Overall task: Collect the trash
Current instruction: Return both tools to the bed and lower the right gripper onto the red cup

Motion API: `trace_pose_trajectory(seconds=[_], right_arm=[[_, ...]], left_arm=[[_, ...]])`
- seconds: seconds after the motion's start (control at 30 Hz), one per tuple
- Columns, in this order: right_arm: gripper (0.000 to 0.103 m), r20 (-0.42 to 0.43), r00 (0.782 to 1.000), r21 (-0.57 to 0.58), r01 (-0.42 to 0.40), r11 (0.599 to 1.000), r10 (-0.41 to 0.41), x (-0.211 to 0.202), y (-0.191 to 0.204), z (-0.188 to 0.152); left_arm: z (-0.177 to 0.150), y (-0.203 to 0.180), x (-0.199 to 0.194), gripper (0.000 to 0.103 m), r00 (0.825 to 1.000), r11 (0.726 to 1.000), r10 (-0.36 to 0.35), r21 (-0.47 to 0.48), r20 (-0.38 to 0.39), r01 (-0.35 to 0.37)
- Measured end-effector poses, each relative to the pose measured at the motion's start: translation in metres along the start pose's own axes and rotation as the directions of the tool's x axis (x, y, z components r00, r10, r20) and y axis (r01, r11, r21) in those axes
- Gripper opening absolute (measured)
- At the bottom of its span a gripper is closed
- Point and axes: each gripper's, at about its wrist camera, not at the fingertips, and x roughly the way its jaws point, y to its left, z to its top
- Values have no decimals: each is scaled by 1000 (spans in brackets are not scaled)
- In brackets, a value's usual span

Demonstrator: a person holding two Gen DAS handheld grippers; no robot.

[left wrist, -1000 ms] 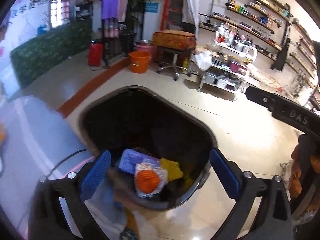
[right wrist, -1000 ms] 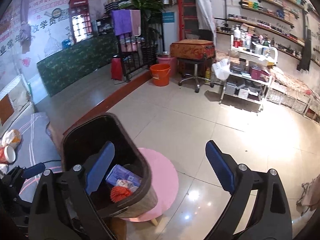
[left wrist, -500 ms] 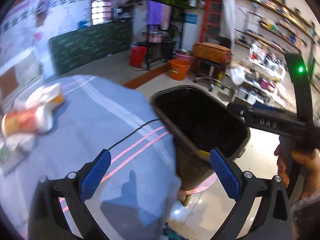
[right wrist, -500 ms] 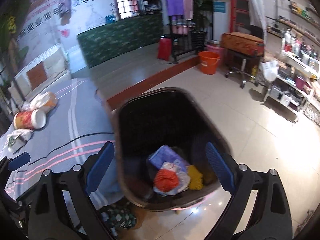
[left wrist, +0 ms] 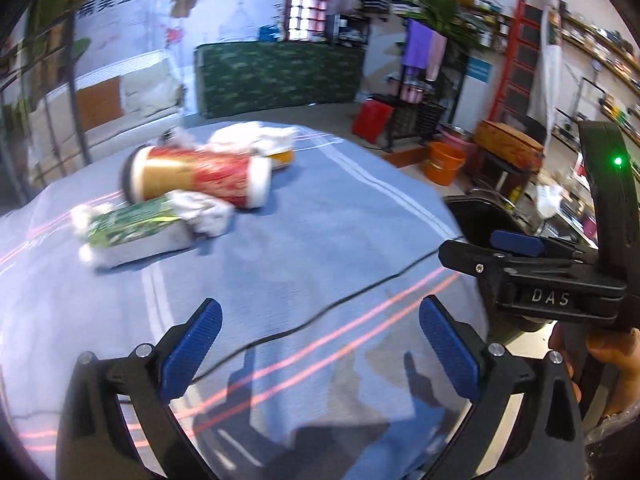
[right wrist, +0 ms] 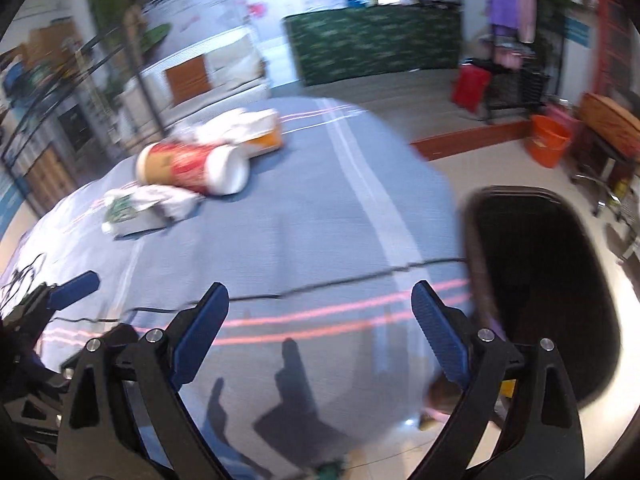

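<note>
A red and gold paper cup [left wrist: 200,178] [right wrist: 192,168] lies on its side on the blue-grey cloth. In front of it rest a green-printed box [left wrist: 132,226] [right wrist: 128,214] and crumpled white tissue [left wrist: 204,212]. Behind it lies white paper over an orange pack [left wrist: 260,144] [right wrist: 248,128]. My left gripper [left wrist: 320,342] hovers open over the cloth, well short of the trash. My right gripper [right wrist: 320,330] is open too, empty, above the cloth near the black bin [right wrist: 540,280] [left wrist: 480,220]. In the left wrist view the right gripper [left wrist: 532,264] shows at the right, held by a hand.
A thin black cable [left wrist: 320,312] [right wrist: 340,280] runs across the cloth [left wrist: 320,240]. The bin stands off the table's right edge on tiled floor. Farther off are an orange bucket [right wrist: 546,146], a red container [left wrist: 372,120], a stool and shelves.
Both grippers swung left from above the bin to over the table. The trash heap with the cup has come into view ahead; the bin's contents are out of sight.
</note>
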Motion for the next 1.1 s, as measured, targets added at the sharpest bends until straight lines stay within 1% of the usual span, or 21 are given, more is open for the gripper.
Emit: trace_pose_trajectory(seconds=[0.07,0.2,0.27,0.33,0.43,0.53,0.57,0.6,0.63,0.67,0.7,0.73,0.8,0.83,0.9,0.97,1.1], right_arm=[[92,-14,999,-22,-47,999,47,8,22,4],[92,-27,996,-94,-92,991,90,22,63,14],[92,-39,991,-125,-129,984,125,30,83,19],[92,-43,989,-156,-149,976,144,40,102,26],[92,-55,983,-162,-182,970,176,55,122,41],[91,-72,978,-168,-203,965,194,76,141,54],[89,-73,982,-195,-188,963,177,83,149,57],[87,-73,987,-229,-158,961,145,89,157,59],[85,-76,993,-274,-110,955,92,95,164,61],[83,-85,994,-297,-89,951,67,100,166,61],[76,-97,994,-310,-83,947,56,103,166,62],[72,-120,991,-319,-92,943,56,110,167,64],[70,-139,989,-335,-93,938,48,119,166,67],[68,-149,988,-361,-83,929,31,126,169,68],[65,-150,989,-396,-65,916,5,135,173,71],[64,-157,988,-428,-65,901,-3,145,177,74],[58,-144,987,-491,-14,871,-65,161,183,76]], left_arm=[[-6,20,-6,98,1000,999,31,-30,4,-31],[-12,58,-16,98,996,992,92,-82,2,-91],[-15,79,-21,98,991,985,137,-109,0,-136],[-18,101,-27,98,986,976,166,-142,-4,-165],[-16,125,-34,98,982,966,188,-181,-5,-186],[-16,142,-37,98,981,958,194,-213,-9,-191],[-17,144,-39,98,982,957,191,-222,-12,-189],[-17,148,-39,98,982,955,188,-230,-14,-186],[-18,152,-40,98,982,954,190,-235,-13,-187],[-18,155,-40,98,982,953,191,-235,-14,-189],[-18,156,-39,98,981,954,191,-234,-14,-189],[-19,158,-38,98,982,954,191,-233,-18,-189],[-18,159,-34,98,982,953,188,-236,-26,-189],[-19,162,-31,98,983,952,182,-243,-31,-184],[-19,164,-28,98,985,950,168,-261,-37,-172],[-19,168,-27,98,987,949,156,-271,-38,-161],[-20,171,-27,98,985,950,165,-262,-45,-171]])
